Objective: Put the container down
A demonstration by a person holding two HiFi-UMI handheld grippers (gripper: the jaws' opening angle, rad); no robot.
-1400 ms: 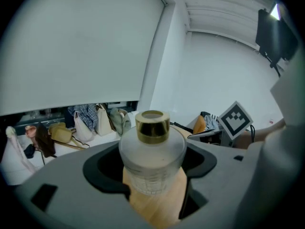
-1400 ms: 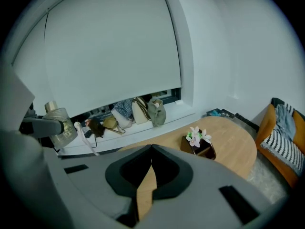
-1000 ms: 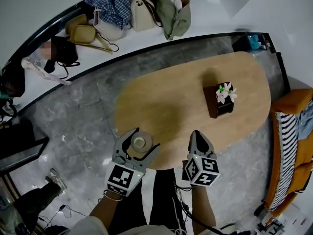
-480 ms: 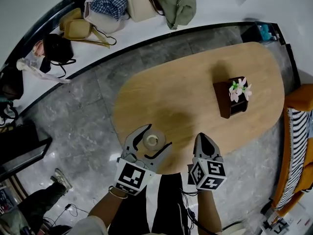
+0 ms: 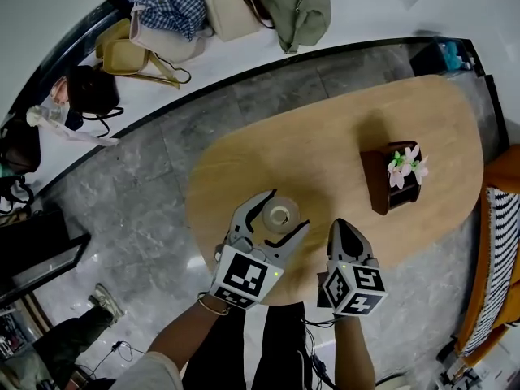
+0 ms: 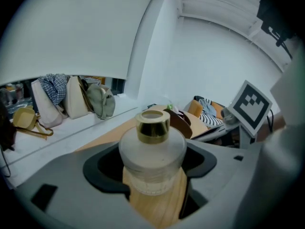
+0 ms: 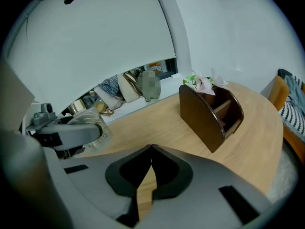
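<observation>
Your left gripper (image 5: 286, 211) had its jaws pinched on the frosted bottle (image 6: 152, 149) with the gold cap, upright at the near edge of the table (image 5: 325, 153). Your right gripper (image 5: 340, 227) hovered just beside it with its jaws pressed together on nothing. The brown box (image 5: 382, 187) of flowers stood well apart.

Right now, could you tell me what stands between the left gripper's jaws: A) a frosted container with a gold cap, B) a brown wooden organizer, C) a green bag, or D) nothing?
A: the frosted container, gold cap up, stands between the jaws of the left gripper in that gripper's own view.
</observation>
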